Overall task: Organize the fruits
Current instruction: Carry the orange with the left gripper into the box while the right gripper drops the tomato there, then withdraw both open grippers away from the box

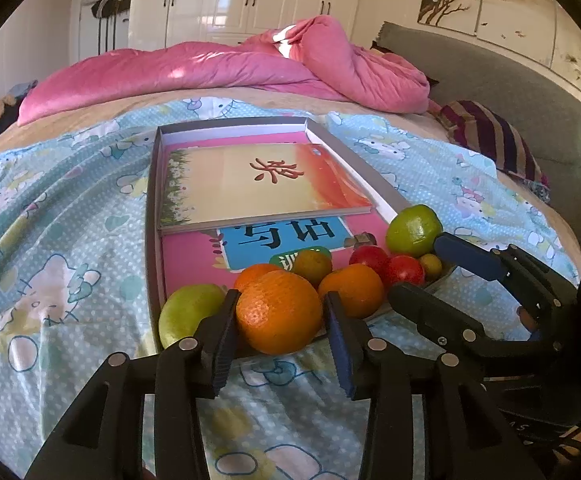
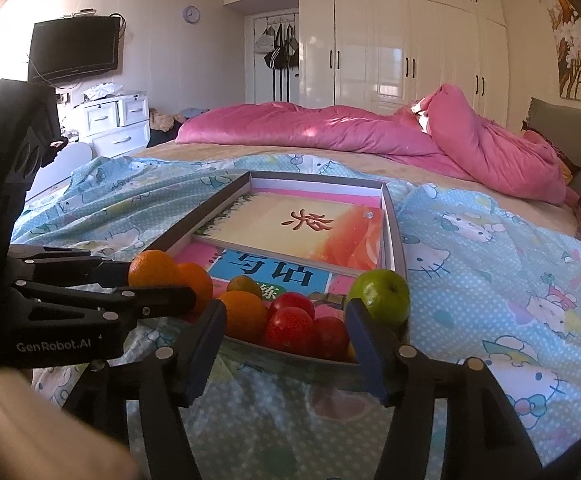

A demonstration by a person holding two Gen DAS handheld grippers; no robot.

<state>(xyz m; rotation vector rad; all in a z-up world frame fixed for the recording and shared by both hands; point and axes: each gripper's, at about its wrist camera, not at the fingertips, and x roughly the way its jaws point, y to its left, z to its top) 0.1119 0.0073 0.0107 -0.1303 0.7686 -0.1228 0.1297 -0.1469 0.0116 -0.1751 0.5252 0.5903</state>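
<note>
A shallow grey box (image 1: pixel 152 216) with books lies on the bed; fruit is piled at its near end. My left gripper (image 1: pixel 280 312) has its jaws on both sides of a large orange (image 1: pixel 278 316), touching it. A green apple (image 1: pixel 186 312) sits left of it; more oranges (image 1: pixel 352 288), red fruits (image 1: pixel 404 270) and another green apple (image 1: pixel 412 230) lie to the right. My right gripper (image 2: pixel 286 328) is open, its jaws either side of the red fruits (image 2: pixel 290 328), beside the green apple (image 2: pixel 380 294). It also shows in the left wrist view (image 1: pixel 430 264).
Books (image 1: pixel 266 184) fill the rest of the box. The box rests on a blue cartoon-print sheet (image 1: pixel 50 220). A pink duvet (image 1: pixel 230 68) lies bunched at the far side, a striped pillow (image 1: pixel 490 136) at right. White wardrobes (image 2: pixel 402 52) and a wall TV (image 2: pixel 74 48) stand beyond.
</note>
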